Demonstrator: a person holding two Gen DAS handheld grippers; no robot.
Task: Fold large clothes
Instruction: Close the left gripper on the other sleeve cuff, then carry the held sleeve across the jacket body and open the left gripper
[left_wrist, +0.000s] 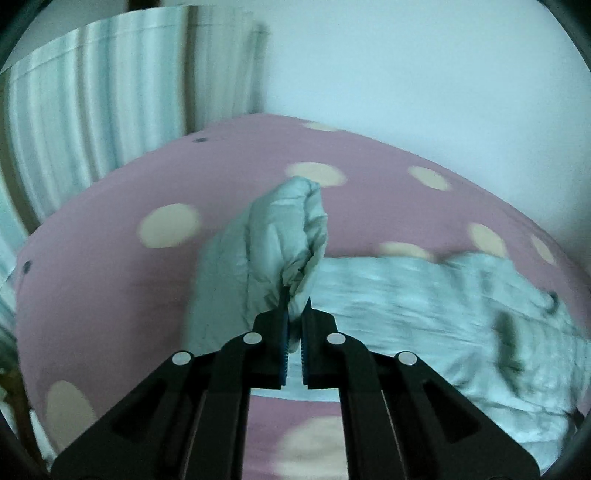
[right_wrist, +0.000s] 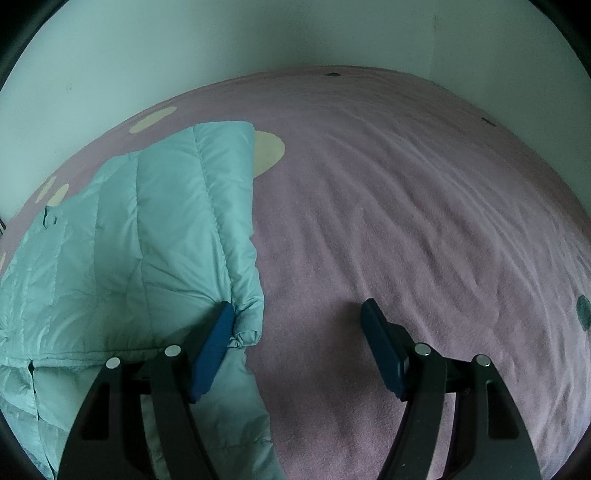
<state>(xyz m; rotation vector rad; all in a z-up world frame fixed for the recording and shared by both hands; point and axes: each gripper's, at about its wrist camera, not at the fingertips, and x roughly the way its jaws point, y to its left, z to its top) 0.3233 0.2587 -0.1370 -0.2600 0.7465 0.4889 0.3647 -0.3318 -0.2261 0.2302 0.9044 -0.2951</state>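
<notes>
To the right of the puffy jacket (right_wrist: 122, 236) the pink bed (right_wrist: 406, 221) lies bare. The wall (right_wrist: 258, 37) closes its far edge, and curtains (left_wrist: 74, 110) hang at the left.

- A puffy, pale green quilted jacket (right_wrist: 140, 236) lies flat at the left of the right wrist view.
- In the left wrist view its sleeve end (left_wrist: 291, 229) sticks up, bunched, mid-frame.
</notes>
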